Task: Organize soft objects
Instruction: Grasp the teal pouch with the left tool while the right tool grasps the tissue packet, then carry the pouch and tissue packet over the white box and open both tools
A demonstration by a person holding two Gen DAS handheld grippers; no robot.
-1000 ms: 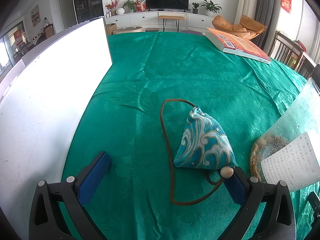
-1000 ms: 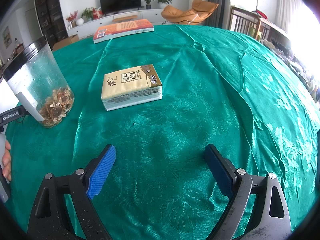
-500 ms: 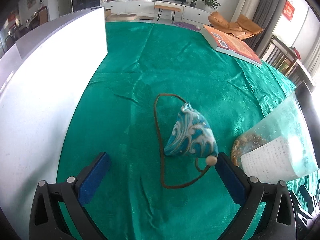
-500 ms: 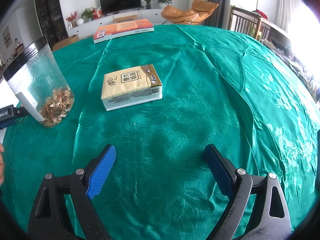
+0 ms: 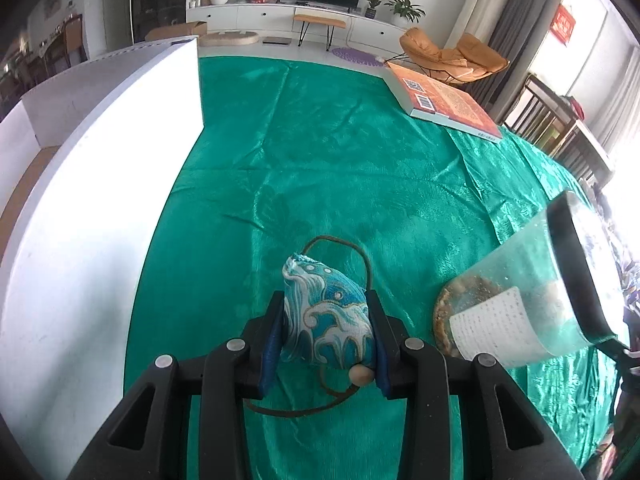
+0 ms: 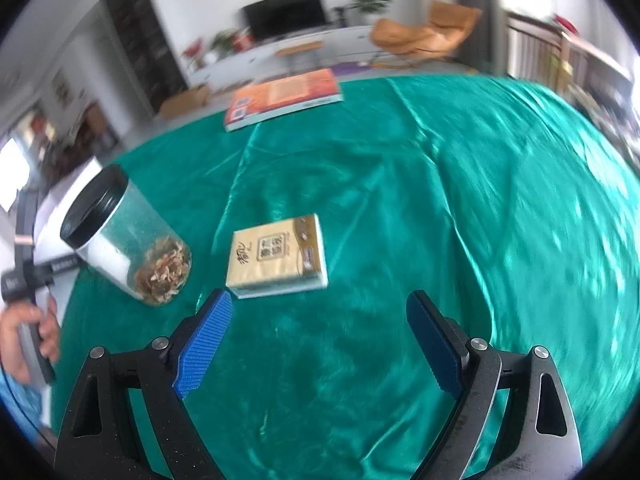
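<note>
Left gripper [image 5: 326,334] now clamped on pouch [image 5: 326,322], previously agape; right gripper [image 6: 318,346] spread wide, advancing toward tissues [image 6: 277,255].

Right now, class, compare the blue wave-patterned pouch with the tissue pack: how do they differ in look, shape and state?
The pouch is blue and white with wave patterns and a brown cord; the tissue pack is pale yellow with printed characters.
The pouch is a plump pyramid; the tissue pack is a flat rectangle.
The pouch is clamped in the left gripper; the tissue pack lies free ahead of the open right gripper.
Both are on the green tablecloth.
</note>
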